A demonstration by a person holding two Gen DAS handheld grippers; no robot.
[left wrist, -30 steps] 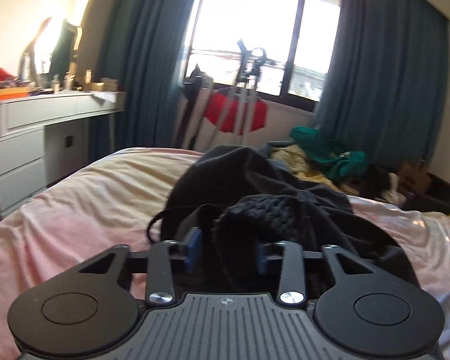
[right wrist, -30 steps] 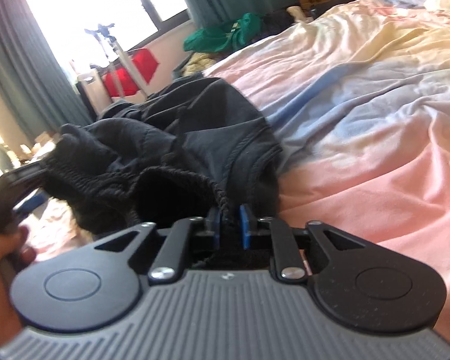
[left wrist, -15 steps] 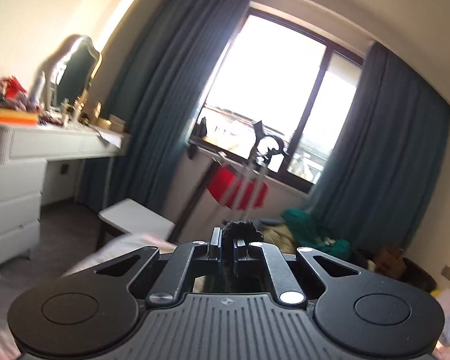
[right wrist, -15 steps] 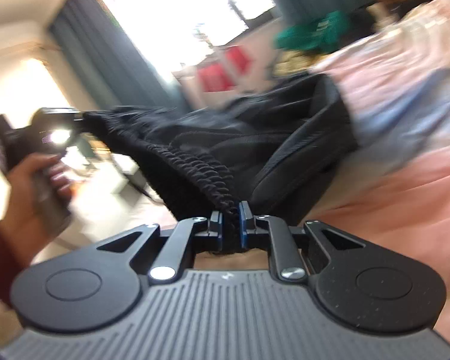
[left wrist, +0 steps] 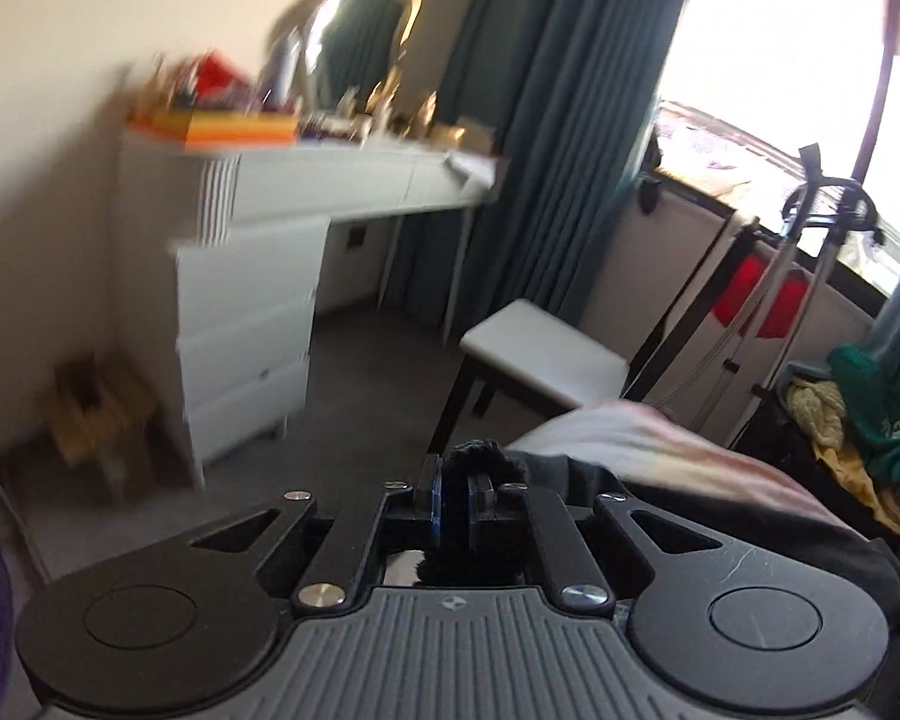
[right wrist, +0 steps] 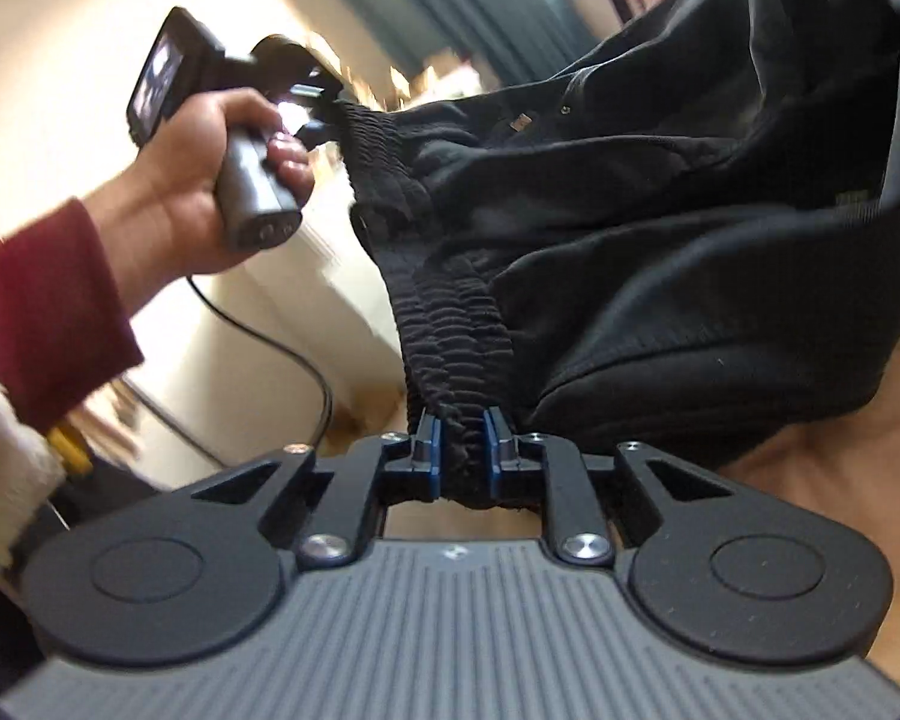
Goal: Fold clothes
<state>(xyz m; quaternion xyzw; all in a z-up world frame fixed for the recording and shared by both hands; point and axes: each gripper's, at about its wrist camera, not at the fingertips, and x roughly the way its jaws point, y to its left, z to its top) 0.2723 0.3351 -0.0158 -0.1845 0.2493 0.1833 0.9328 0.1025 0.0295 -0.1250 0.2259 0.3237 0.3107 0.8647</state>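
Item: black trousers, elasticated waistband, drawn up off the bed and strung between the two grippers; the legs trail away ahead and to the right of the right gripper, toward the bedding. The waistband is held at two points, probably so the garment can be pulled straight and squared before the first fold.

Right gripper: narrow, pads clamped on a bunched section of waistband. Its jaws have just been opening slightly, with the fabric between them and gripped.

Left gripper: nearly closed on a tuft of the same black fabric, which drapes off to its right across the corner of the bed. From the right wrist view it sits up and to the left, in a person's hand with a dark red sleeve.

Surroundings, ahead of the left gripper: white stool, white dressing table with drawers, teal curtain.
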